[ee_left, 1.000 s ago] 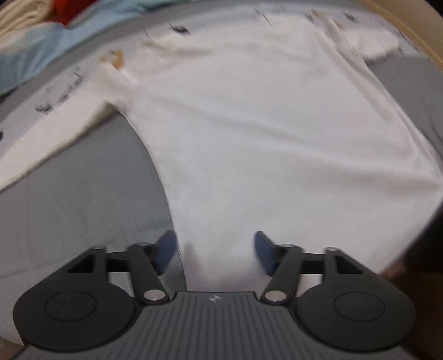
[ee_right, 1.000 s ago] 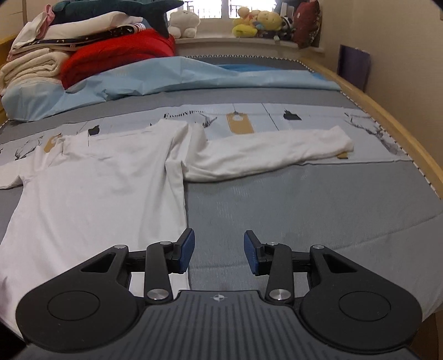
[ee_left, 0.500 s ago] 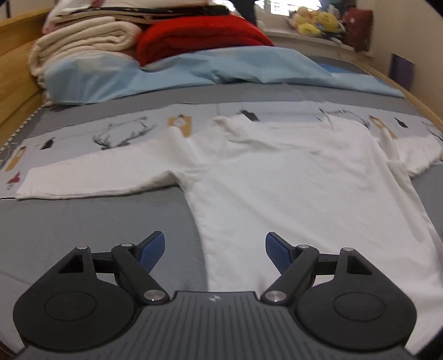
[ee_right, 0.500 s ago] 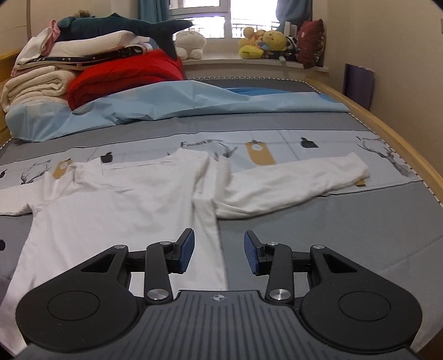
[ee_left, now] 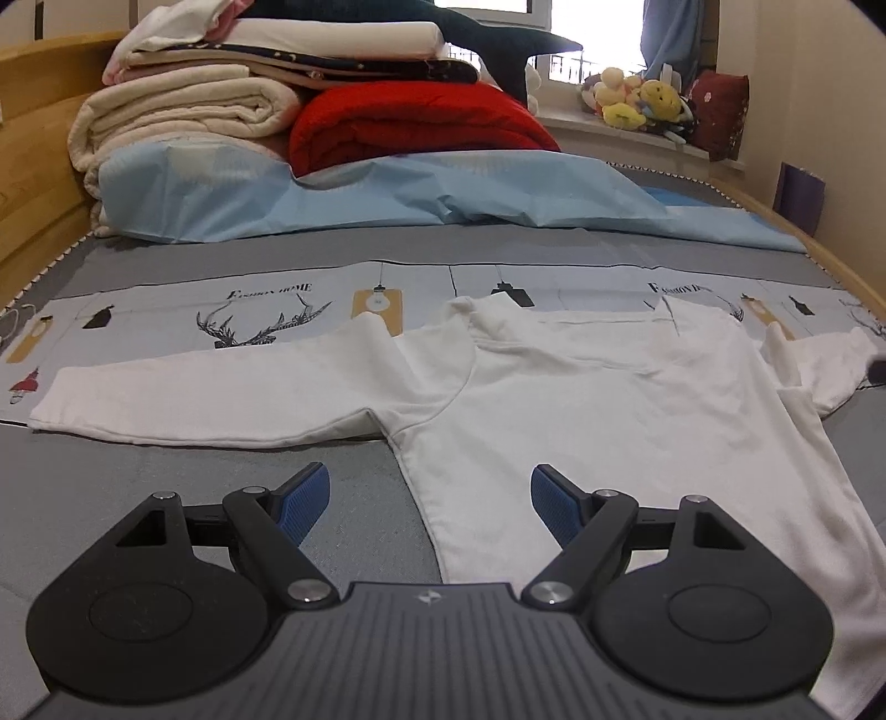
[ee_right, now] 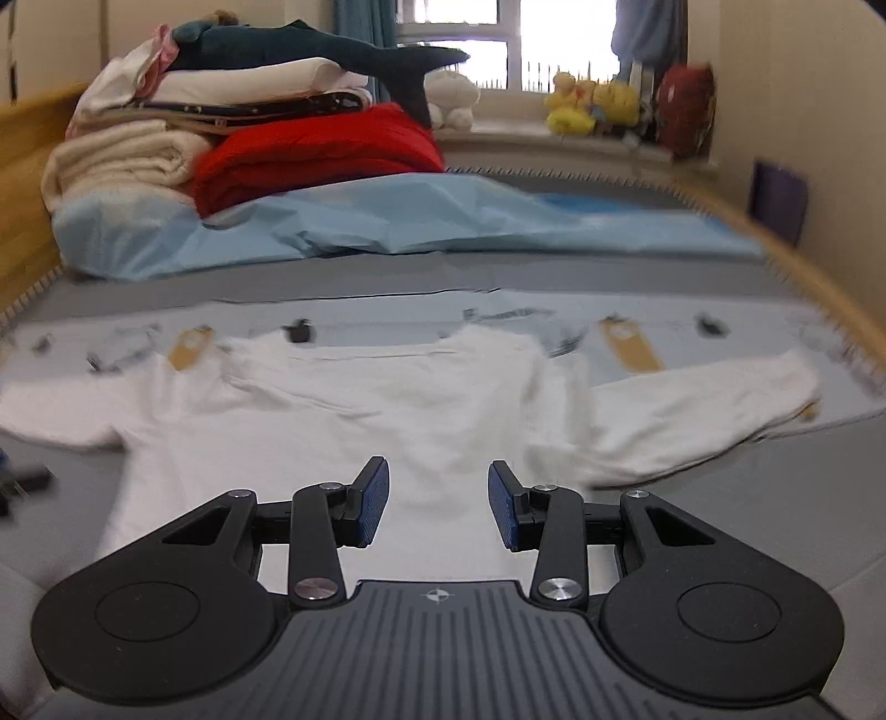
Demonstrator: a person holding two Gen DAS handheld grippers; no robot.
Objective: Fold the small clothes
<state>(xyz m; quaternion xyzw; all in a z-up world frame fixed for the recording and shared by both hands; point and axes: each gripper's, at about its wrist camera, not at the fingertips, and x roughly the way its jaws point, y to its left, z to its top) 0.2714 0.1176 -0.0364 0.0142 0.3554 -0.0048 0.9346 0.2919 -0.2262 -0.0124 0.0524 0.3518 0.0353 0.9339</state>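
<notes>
Left gripper (ee_left: 429, 498), at 6 o'clock: fingers spread wide, having just opened further, empty, above the shirt's side edge. Right gripper (ee_right: 437, 501): fingers half apart, empty, over the shirt's body. White long-sleeved shirt (ee_left: 598, 410) lies flat on the grey bed (ee_left: 138, 487), sleeves toward 9 and 3 o'clock. At 12 o'clock: blue sheet (ee_left: 387, 194), folded blankets (ee_left: 188, 111).

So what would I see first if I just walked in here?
A white shirt spread flat on the grey bed, both sleeves stretched out to the sides. Behind it, at the head of the bed, a bright red blanket lies beside a stack of cream blankets, with a dark toy shark on top. Up close, the left gripper and the right gripper are open and empty.
</notes>
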